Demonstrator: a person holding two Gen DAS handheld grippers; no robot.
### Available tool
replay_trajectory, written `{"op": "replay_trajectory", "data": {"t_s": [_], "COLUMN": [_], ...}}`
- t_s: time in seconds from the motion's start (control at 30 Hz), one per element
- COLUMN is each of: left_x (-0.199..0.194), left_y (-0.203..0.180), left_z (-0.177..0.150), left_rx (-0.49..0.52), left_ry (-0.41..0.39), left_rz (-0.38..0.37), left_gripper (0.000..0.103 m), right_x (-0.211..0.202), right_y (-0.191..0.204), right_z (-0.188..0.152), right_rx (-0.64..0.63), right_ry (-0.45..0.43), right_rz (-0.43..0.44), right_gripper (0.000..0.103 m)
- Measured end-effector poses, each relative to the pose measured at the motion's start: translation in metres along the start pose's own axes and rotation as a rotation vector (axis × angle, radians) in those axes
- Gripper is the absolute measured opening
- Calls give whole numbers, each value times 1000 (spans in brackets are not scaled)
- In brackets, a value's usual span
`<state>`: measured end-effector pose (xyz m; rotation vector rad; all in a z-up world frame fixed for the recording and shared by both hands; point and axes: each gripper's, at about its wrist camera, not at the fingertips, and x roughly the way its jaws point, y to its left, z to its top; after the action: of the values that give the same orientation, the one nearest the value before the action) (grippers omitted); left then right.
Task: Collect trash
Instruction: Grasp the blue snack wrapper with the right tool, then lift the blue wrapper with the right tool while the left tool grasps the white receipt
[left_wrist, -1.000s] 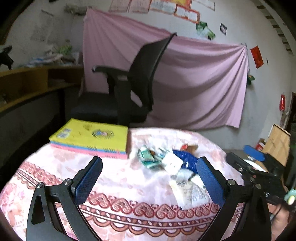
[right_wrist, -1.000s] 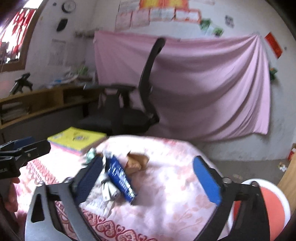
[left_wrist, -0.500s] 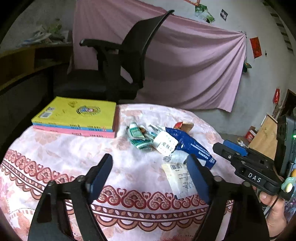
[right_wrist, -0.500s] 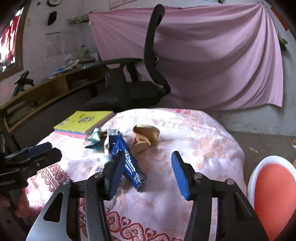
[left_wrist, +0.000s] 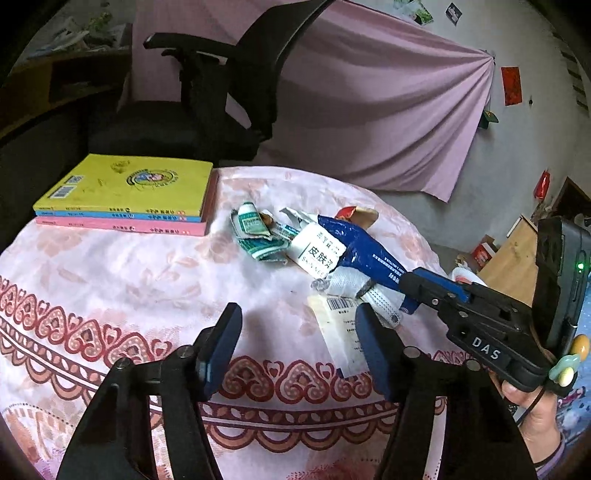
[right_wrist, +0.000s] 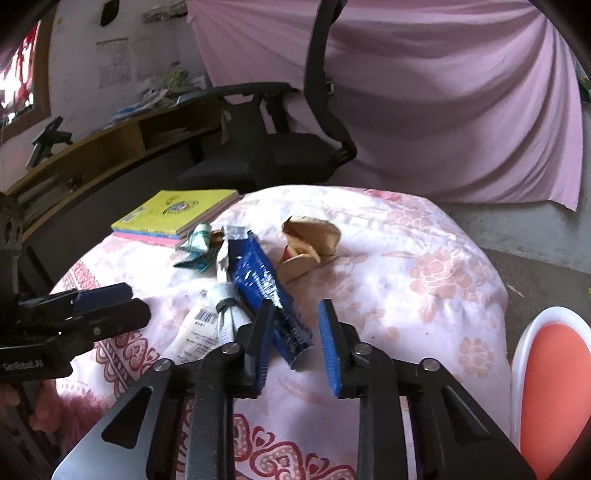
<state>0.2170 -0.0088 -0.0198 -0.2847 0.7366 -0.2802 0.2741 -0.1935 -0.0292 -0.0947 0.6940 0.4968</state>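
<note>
Right gripper (right_wrist: 295, 334) is closing around the near end of a blue wrapper (right_wrist: 260, 280); left gripper (left_wrist: 297, 343), at nine o'clock, is closing over bare cloth-covered surface (left_wrist: 129, 280).

From the left wrist we look down and forward along our fingers across the table (left_wrist: 110, 266), close over the trash pile (left_wrist: 317, 251), facing the chair (left_wrist: 229, 92). From the right wrist we take the same downward slant, nearer the pile (right_wrist: 251, 273). Both views share the books (left_wrist: 125, 195), the pile, the chair and the pink drape (left_wrist: 369, 110); each catches the other gripper at its edge.
</note>
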Motion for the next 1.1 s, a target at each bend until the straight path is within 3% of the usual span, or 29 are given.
{"op": "replay_trajectory", "data": {"t_s": [0.13,0.53,0.77,0.9,1.1], "left_x": [7,17,32,37,51], "left_y": [1,-17,-40,-48,-57], "left_z": [1,-1,-5,-9,-11], "left_rx": [-10,38,149,178,196], "left_ry": [31,90,145,158,185], "left_rz": [-21,-67,8,5,57], "left_gripper": [48,48,49,64,68], "right_x": [6,-10,-29,-35,-42], "right_y": [3,-3,-14,-20,-29], "right_z": [0,-4,-9,-12,-15], "right_rx": [-9,27,57,72,94], "right_ry": [30,-15,-50,-51,-44], "right_rz": [14,-11,-44,-64,-84], "right_gripper": [12,5,6,6,6]}}
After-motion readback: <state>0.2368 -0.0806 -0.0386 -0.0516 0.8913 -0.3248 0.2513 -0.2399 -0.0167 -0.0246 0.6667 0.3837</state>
